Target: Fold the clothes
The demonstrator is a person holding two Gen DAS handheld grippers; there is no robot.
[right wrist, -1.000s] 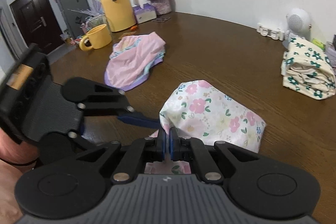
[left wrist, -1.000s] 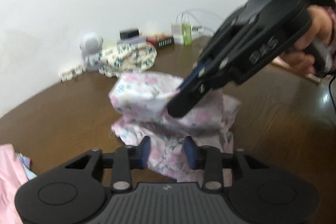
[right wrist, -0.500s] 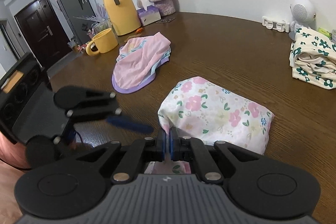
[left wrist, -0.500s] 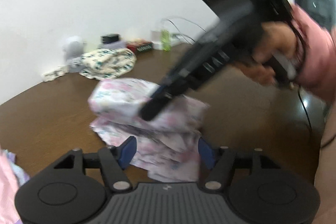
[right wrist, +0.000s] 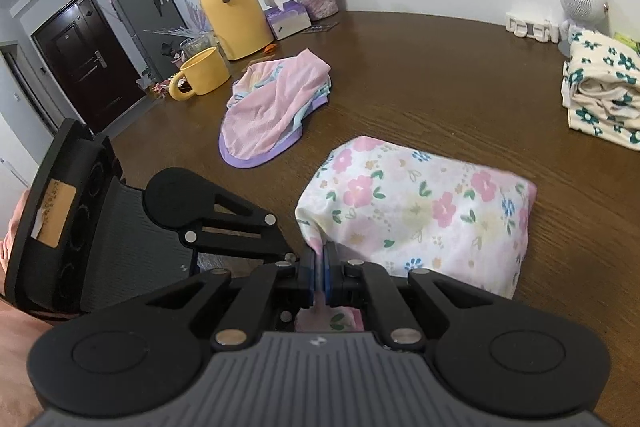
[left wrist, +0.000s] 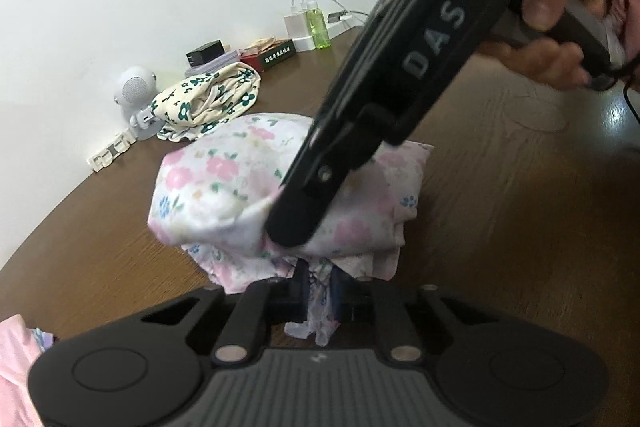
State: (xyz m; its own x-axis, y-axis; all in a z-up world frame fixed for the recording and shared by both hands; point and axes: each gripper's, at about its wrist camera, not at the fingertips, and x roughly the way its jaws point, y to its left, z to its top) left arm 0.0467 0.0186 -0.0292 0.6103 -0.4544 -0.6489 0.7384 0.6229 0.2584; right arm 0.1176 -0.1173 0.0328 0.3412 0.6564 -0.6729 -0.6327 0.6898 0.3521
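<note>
Floral garment [right wrist: 416, 211] lies bunched mid-table, both grippers clamped on its near edge: right gripper [right wrist: 319, 267] pinching an upper fold, left gripper [left wrist: 320, 285] pinching a lower layer. Pink garment [right wrist: 272, 107] lies toward the far-left edge beside the yellow mug [right wrist: 200, 75]. Folded green-flowered cloth [right wrist: 600, 95] sits at the far-right edge of the table [right wrist: 420, 67].

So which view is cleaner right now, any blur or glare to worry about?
Left wrist: floral cloth soft with blur, right gripper looming large and blocking much of it, window glare on the table. Right wrist: sharper, evenly lit, cloth crisp; fisheye bends the table edge.
</note>
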